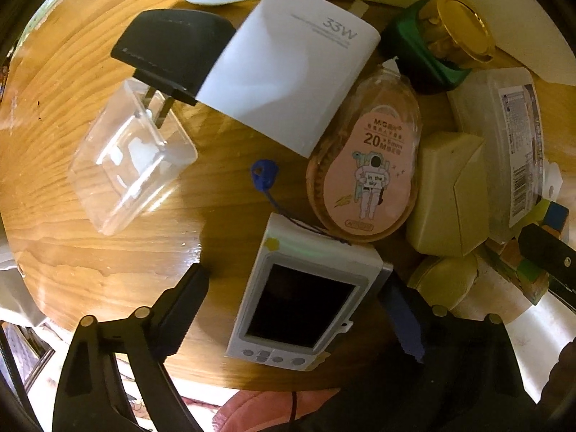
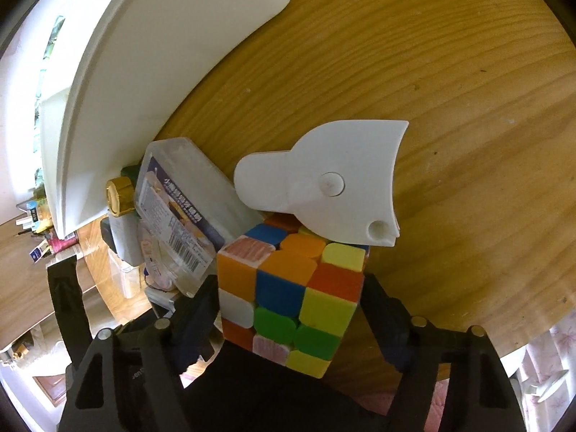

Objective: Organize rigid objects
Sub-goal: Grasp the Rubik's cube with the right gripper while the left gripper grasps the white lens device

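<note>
In the left wrist view my left gripper [image 1: 291, 309] is open around a white handheld device with a dark screen [image 1: 306, 298], which lies on the wooden table [image 1: 90, 252]; neither finger clearly touches it. A white 33W charger [image 1: 291, 68], a clear plastic box [image 1: 129, 158], a pink correction tape [image 1: 367, 183] and a beige box [image 1: 450, 194] lie around it. In the right wrist view my right gripper [image 2: 288, 306] is shut on a Rubik's cube [image 2: 295, 295]. A white plastic piece [image 2: 324, 183] rests against the cube's far top edge.
A clear labelled case [image 2: 183, 208] lies left of the cube, also seen in the left wrist view [image 1: 511, 144]. A gold-lidded green jar [image 1: 442, 36] stands at the back. A white tray [image 2: 144, 54] borders the table. A blue tag [image 1: 264, 172] lies mid-table.
</note>
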Demonstrator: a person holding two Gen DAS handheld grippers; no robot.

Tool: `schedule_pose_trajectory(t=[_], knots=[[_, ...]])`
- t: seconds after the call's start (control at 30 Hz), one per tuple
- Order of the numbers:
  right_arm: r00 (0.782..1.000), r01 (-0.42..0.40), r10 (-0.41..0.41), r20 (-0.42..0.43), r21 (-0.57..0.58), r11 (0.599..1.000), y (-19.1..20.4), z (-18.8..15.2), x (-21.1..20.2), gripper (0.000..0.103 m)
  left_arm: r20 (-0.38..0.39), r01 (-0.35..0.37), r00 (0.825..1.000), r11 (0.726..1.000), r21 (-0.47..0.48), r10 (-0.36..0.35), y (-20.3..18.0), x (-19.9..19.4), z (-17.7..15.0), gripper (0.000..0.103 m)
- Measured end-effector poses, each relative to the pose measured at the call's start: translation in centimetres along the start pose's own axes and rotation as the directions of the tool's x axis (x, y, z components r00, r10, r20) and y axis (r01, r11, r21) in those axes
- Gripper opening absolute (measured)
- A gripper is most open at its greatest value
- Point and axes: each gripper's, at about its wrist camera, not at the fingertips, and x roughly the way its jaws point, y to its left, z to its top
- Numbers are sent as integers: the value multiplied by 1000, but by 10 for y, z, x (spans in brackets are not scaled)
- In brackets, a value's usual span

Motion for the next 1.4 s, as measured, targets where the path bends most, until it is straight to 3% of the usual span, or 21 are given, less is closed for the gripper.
schedule_pose_trajectory(t=[0.23, 0.47, 0.8, 1.07, 1.4], knots=[[1000, 2, -2, 15, 6, 1000, -7, -8, -7, 71, 18, -2, 1000, 1000, 7, 2, 12, 4, 0, 82], [999, 9, -9, 41, 1, 1000, -6, -16, -9, 67, 45, -9, 999, 1000, 29, 8, 21, -5, -7, 61], [997, -3, 2, 78, 6, 1000, -7, -33, -11, 64, 64, -21, 998, 998, 57, 17, 6, -27, -35, 60], [994, -30, 29, 105, 7, 1000, -3, -52, -12, 63, 65, -22, 998, 996, 86, 16, 12, -22, -61, 60], [980, -55, 58, 192, -21, 998, 7, -87, -22, 63, 178, -26, 984, 985, 173, -5, 19, -42, -120, 60]])
